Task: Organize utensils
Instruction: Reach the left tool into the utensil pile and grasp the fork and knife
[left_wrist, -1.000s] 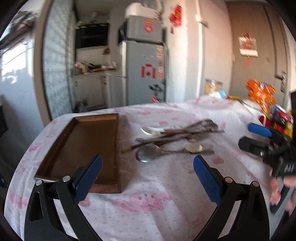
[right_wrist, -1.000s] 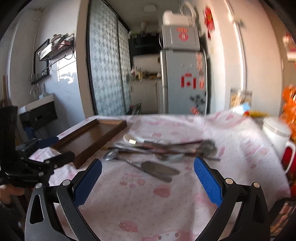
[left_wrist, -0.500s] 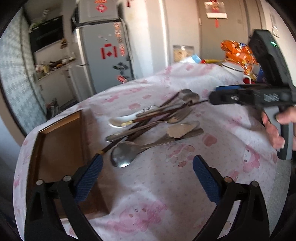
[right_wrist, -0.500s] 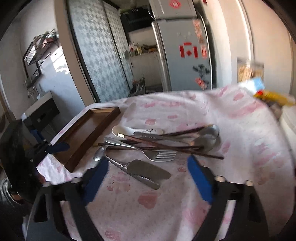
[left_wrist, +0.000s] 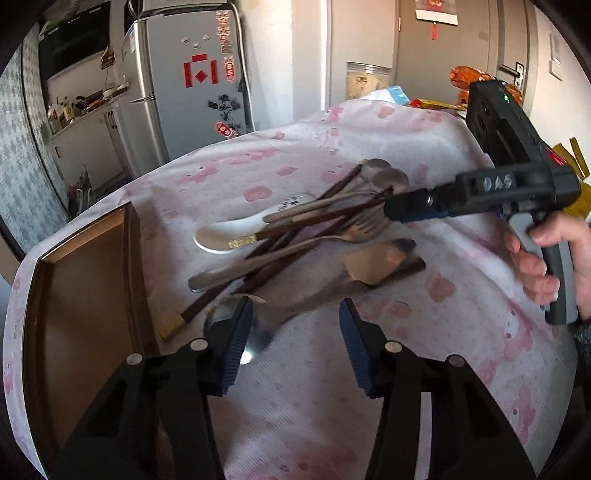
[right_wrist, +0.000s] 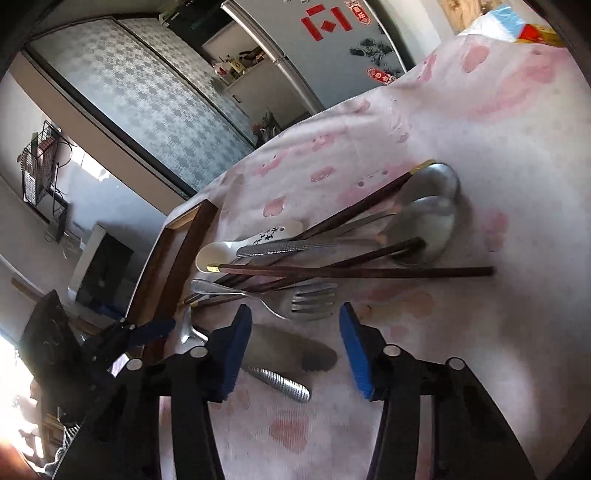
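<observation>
- My left gripper (left_wrist: 295, 341) is about half open and its jaws are closing. The bowl of a steel spoon (left_wrist: 255, 332) lies between the pads and just ahead of them, but I see no pad pressing on it, so nothing is held yet.
- Risk: that spoon's handle runs under a flat server (left_wrist: 376, 260) beyond the jaws. If I close on the bowl and lift, the server may be dragged or flipped.
- My right gripper (right_wrist: 293, 349) is likewise partly open and closing. A knife (right_wrist: 284, 356) with a textured handle lies across the gap, its blade between the pads; no contact is visible.
- Risk: the blade is thin and flat on the tablecloth (right_wrist: 498, 122). The pads may slide over it or pinch cloth, pulling the whole heap.
- Just beyond the right jaws a fork (right_wrist: 310, 301) lies close to the knife. A slanted approach may catch its tines instead.
- Farther out, chopsticks (right_wrist: 354, 272), a white ceramic spoon (right_wrist: 225, 253) and two ladle-like spoons (right_wrist: 428, 218) are crossed in one pile. Any drag through it scatters them, and the chopsticks may roll.
- The wooden tray (left_wrist: 92, 295), left of the left jaws, holds nothing yet. Its raised rim can snag a utensil carried low.
- Both grippers work the same pile, so I judge a collision possible.
</observation>
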